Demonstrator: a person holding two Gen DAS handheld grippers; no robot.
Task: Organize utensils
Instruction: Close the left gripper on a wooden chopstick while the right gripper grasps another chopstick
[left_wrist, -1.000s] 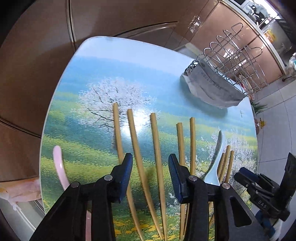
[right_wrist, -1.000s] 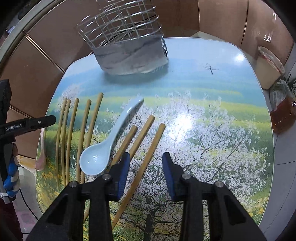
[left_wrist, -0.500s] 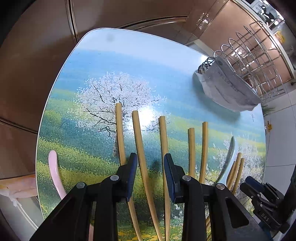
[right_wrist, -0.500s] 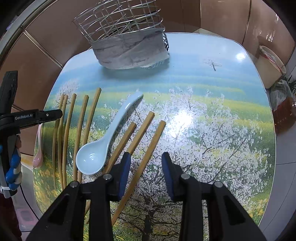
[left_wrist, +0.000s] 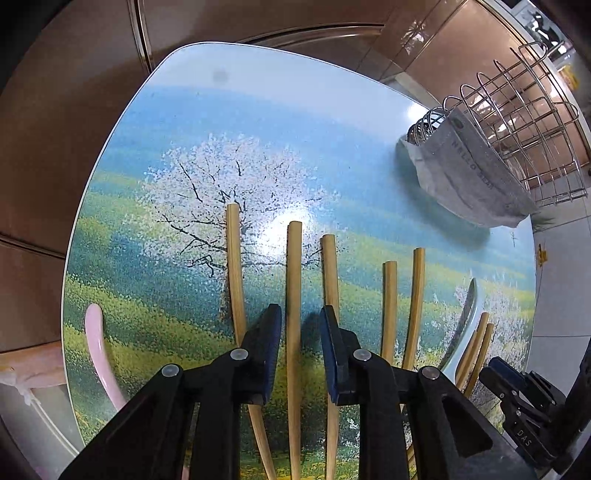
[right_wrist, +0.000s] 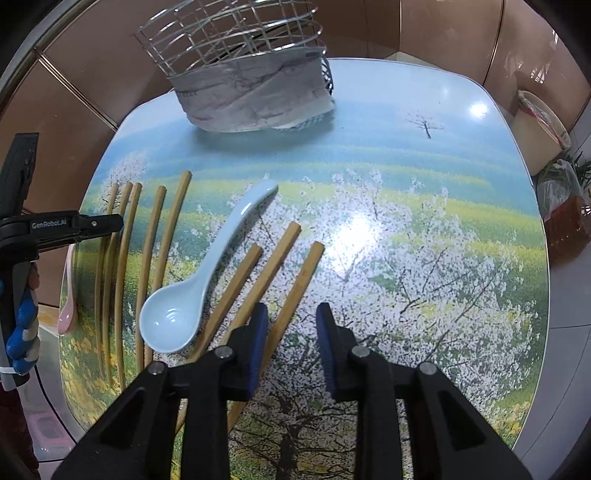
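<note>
Chopstick (left_wrist: 293, 295) runs lengthwise between your closing left gripper (left_wrist: 300, 325) pads, not yet pinched; right gripper (right_wrist: 290, 325), also closing, straddles another chopstick (right_wrist: 295, 288).

Beyond your jaws lies a glossy table (right_wrist: 424, 155) printed with a blossoming-tree meadow, a bright glare of light (right_wrist: 354, 229) on it just ahead of your right jaws. Brown panelled walls (left_wrist: 55, 129) rise behind it. Right of your right jaws, pale floor tiles (right_wrist: 569, 295) and a lined bin (right_wrist: 535, 136).
</note>
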